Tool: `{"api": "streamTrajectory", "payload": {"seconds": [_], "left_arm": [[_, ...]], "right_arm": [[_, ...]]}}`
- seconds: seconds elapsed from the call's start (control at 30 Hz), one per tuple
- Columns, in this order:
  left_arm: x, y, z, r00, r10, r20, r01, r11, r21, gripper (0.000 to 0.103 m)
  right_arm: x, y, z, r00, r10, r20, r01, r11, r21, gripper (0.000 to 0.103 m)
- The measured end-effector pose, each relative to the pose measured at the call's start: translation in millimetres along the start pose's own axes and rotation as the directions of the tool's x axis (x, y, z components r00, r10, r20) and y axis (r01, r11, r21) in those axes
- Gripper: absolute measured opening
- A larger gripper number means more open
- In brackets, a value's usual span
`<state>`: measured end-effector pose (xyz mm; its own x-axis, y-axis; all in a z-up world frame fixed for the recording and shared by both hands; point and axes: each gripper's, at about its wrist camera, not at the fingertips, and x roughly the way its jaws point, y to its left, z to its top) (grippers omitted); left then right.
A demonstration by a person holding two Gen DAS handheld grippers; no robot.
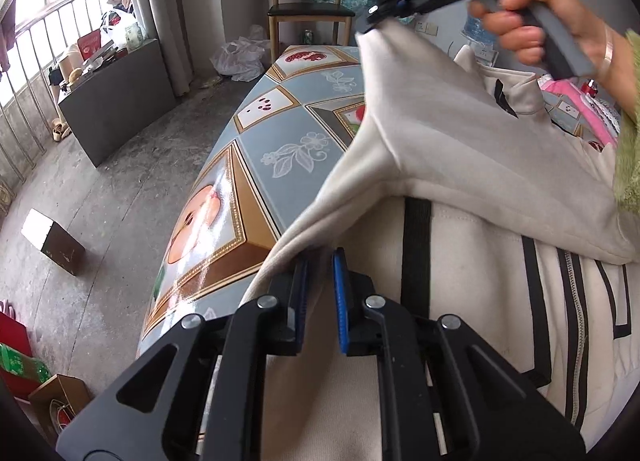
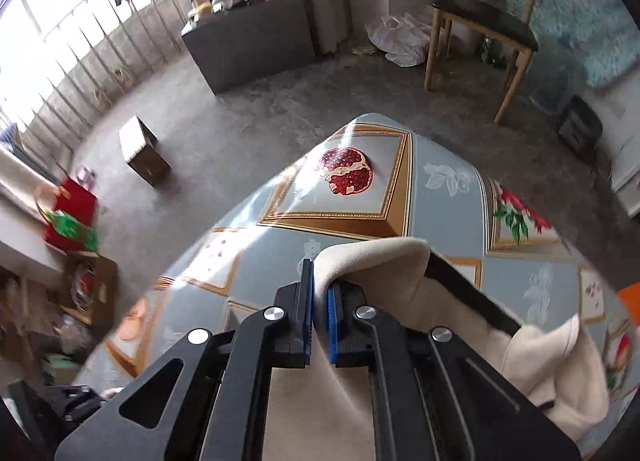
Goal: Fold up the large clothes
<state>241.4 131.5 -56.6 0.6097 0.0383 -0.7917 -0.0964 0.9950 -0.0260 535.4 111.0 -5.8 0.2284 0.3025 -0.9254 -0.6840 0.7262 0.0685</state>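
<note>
Here the cream jacket (image 1: 460,165) lies zip toward the camera; both tools, left (image 1: 320,261) and right (image 2: 320,281), clamp its cloth

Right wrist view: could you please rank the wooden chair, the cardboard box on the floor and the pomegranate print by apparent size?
1. Wooden chair
2. Cardboard box
3. Pomegranate print, close to the box in size and nearer the camera, so unsure.

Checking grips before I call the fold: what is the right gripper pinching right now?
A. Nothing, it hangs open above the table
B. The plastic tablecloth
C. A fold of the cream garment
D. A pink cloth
C: in the right wrist view the right gripper is closed on a fold of the cream garment, lifted above the patterned tablecloth.
</note>
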Motion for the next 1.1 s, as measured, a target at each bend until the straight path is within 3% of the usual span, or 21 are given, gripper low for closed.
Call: {"api": "streamTrajectory", "payload": {"seconds": [0.13,0.2,0.23,0.3,0.37,0.43,0.47,0.5,0.57,0.67,0.8,0.9,0.97,1.03,1.1], "left_arm": [[1.7,-0.7,1.0,1.000,0.004,-0.013,-0.004,1.000,0.005,0.012],[-0.7,-0.9,2.1,1.000,-0.001,-0.019,0.002,1.000,0.007,0.012],[-2.7,-0.5,2.5,1.000,-0.007,-0.019,0.007,1.000,0.007,0.012],[-9.5,1.6,2.2,1.000,-0.019,-0.012,0.019,1.000,0.006,0.012],[-14.9,3.9,4.0,0.999,-0.035,-0.013,0.035,0.999,-0.003,0.012],[-20.9,6.5,6.5,0.998,-0.057,-0.004,0.057,0.998,-0.018,0.017],[-22.7,7.1,7.3,0.998,-0.061,0.000,0.061,0.998,-0.021,0.026],[-23.2,7.2,8.1,0.998,-0.061,-0.001,0.061,0.998,-0.021,0.039],[-22.1,7.3,8.2,0.998,-0.067,-0.019,0.067,0.998,-0.019,0.046],[-19.6,7.1,8.3,0.995,-0.079,-0.055,0.077,0.996,-0.040,0.052],[-29.1,8.1,5.7,0.994,-0.094,-0.059,0.090,0.993,-0.072,0.069],[-41.5,7.6,3.7,0.996,-0.081,-0.038,0.079,0.995,-0.066,0.083],[-51.6,10.0,2.2,0.997,-0.070,-0.028,0.068,0.996,-0.064,0.083],[-57.4,14.8,1.7,0.997,-0.069,-0.024,0.067,0.994,-0.083,0.083],[-57.8,19.2,2.8,0.997,-0.071,-0.028,0.068,0.992,-0.111,0.083]], "right_arm": [[43.2,15.7,2.8,0.985,-0.111,-0.135,0.105,0.993,-0.051,0.006],[32.2,8.0,3.6,0.990,-0.071,-0.121,0.073,0.997,0.011,0.010],[17.1,-0.7,3.6,0.995,-0.012,-0.099,0.019,0.997,0.072,0.013],[-26.0,-23.0,-3.3,0.998,0.052,-0.024,-0.047,0.985,0.167,0.039],[-76.0,-43.9,-20.8,0.995,0.070,0.074,-0.086,0.967,0.240,0.054],[-138.0,-65.6,-58.2,0.980,0.101,0.172,-0.151,0.940,0.307,0.055],[-162.8,-73.8,-80.9,0.976,0.082,0.200,-0.147,0.929,0.339,0.055],[-182.3,-79.0,-103.3,0.975,0.051,0.215,-0.129,0.921,0.367,0.055],[-219.6,-91.5,-169.6,0.978,-0.043,0.206,-0.056,0.890,0.452,0.056],[-234.2,-107.7,-271.3,0.986,-0.111,0.121,0.015,0.793,0.609,0.056],[-213.3,-124.3,-379.1,0.994,-0.107,0.031,0.045,0.635,0.771,0.056],[-199.3,-129.5,-424.6,0.987,-0.155,-0.029,0.112,0.559,0.821,0.056],[-189.0,-129.5,-440.7,0.985,-0.169,-0.042,0.127,0.530,0.839,0.055],[-178.7,-127.6,-447.8,0.992,-0.125,-0.013,0.078,0.529,0.845,0.043],[-165.0,-123.0,-441.6,0.991,-0.126,-0.038,0.101,0.545,0.832,0.038]]}}
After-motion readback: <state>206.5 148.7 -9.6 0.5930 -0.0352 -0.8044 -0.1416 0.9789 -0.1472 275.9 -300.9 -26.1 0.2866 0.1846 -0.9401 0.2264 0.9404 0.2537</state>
